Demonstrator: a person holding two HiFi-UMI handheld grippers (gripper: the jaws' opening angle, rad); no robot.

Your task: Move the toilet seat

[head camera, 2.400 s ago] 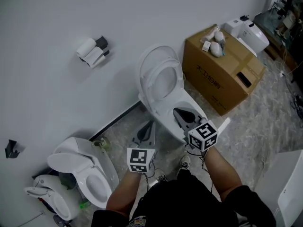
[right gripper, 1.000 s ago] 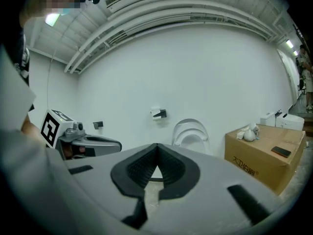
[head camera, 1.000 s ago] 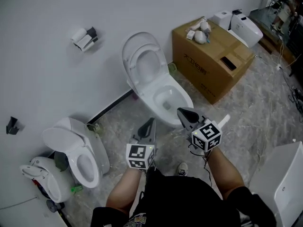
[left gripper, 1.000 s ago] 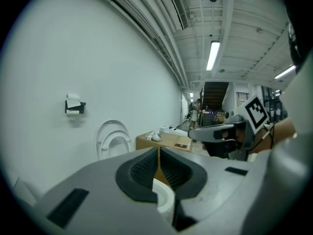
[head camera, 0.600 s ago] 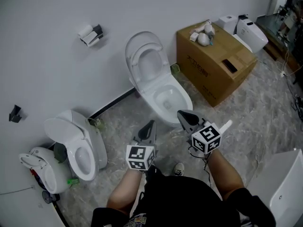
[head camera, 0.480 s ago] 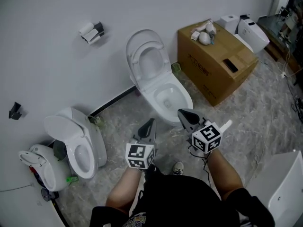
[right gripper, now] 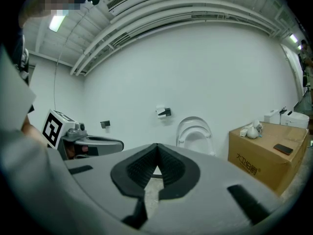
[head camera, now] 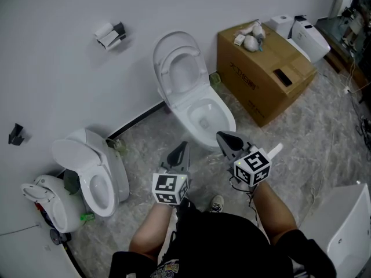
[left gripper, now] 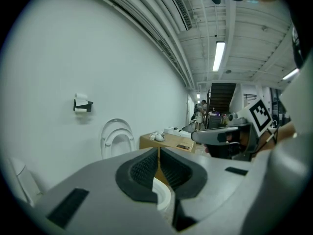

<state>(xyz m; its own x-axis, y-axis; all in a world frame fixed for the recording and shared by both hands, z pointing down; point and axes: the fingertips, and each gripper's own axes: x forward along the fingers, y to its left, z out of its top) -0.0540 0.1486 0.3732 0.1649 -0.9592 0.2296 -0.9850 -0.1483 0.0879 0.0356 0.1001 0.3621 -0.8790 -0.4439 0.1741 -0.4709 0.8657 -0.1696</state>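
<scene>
Toilet (head camera: 219, 120) dead ahead, seat (head camera: 166, 77) raised; left tongs (head camera: 184, 147) pinched together, empty, short of toilet; right tongs (head camera: 222, 136) likewise, near toilet's front rim.

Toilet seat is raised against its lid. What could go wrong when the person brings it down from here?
The left gripper and right gripper are both shut. With shut fingers they can only nudge the toilet seat, and it may slam onto the bowl. The lid behind it could fall along.
</scene>
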